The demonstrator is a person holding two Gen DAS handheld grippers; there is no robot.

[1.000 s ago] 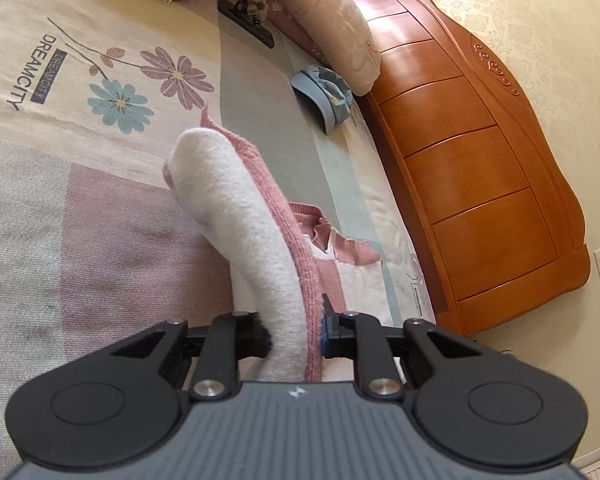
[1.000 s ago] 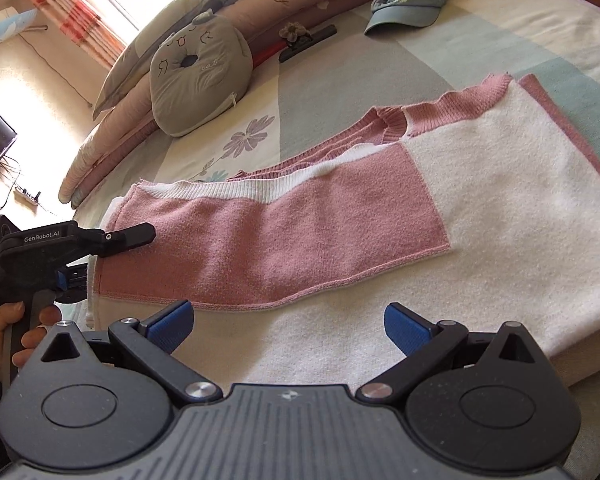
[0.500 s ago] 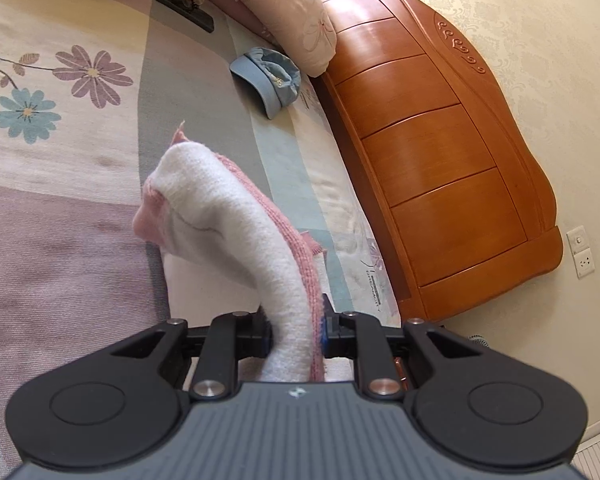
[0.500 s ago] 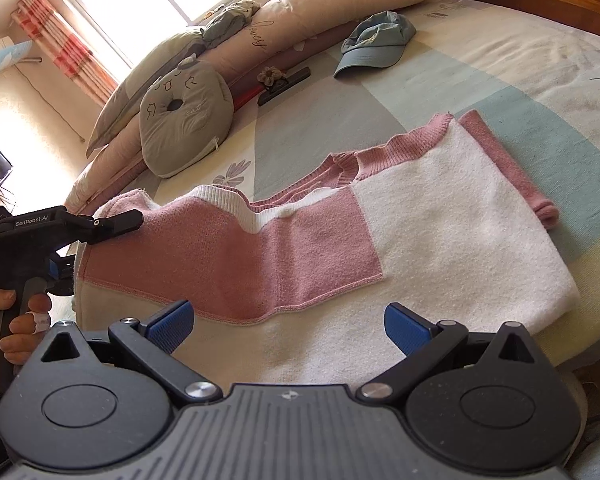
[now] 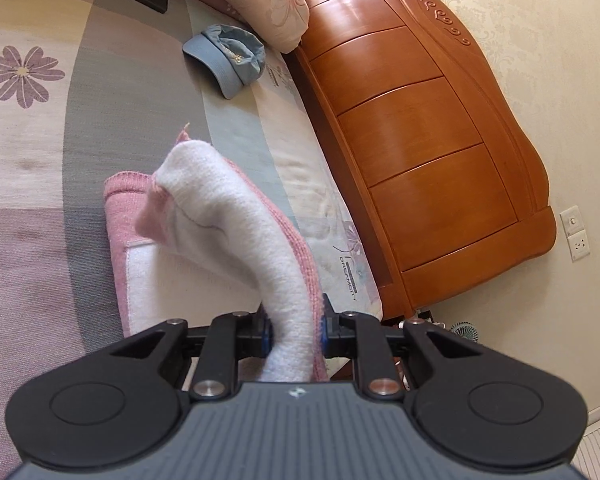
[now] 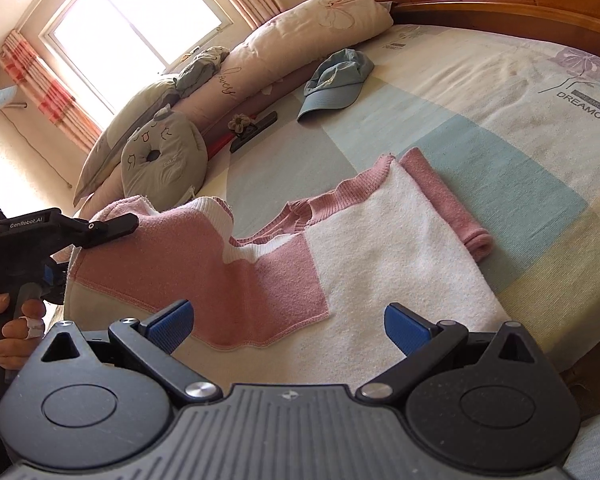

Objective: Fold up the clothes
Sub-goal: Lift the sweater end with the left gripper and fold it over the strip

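Observation:
A pink and white knit sweater (image 6: 380, 248) lies spread on the bed, one pink sleeve (image 6: 448, 204) folded along its far side. My left gripper (image 5: 294, 326) is shut on the sweater's (image 5: 260, 240) edge and holds it up off the bed, so the cloth arches away from the jaws. In the right wrist view that left gripper (image 6: 112, 228) is at the left, in a person's hand (image 6: 16, 336), with the pink part draped from it. My right gripper (image 6: 288, 322) stands open above the sweater's near edge, nothing between its blue pads (image 6: 172, 320).
A blue cap (image 6: 334, 80) lies on the patterned bed cover (image 6: 520, 128) beyond the sweater. Long pillows (image 6: 300, 36), a grey cat cushion (image 6: 160, 152) and a black brush-like tool (image 6: 254, 128) line the far side. A wooden headboard (image 5: 420, 120) borders the bed.
My left gripper has risen and carried the held edge across toward the rest of the sweater. The right gripper has drawn back, still open, so more of the bed shows.

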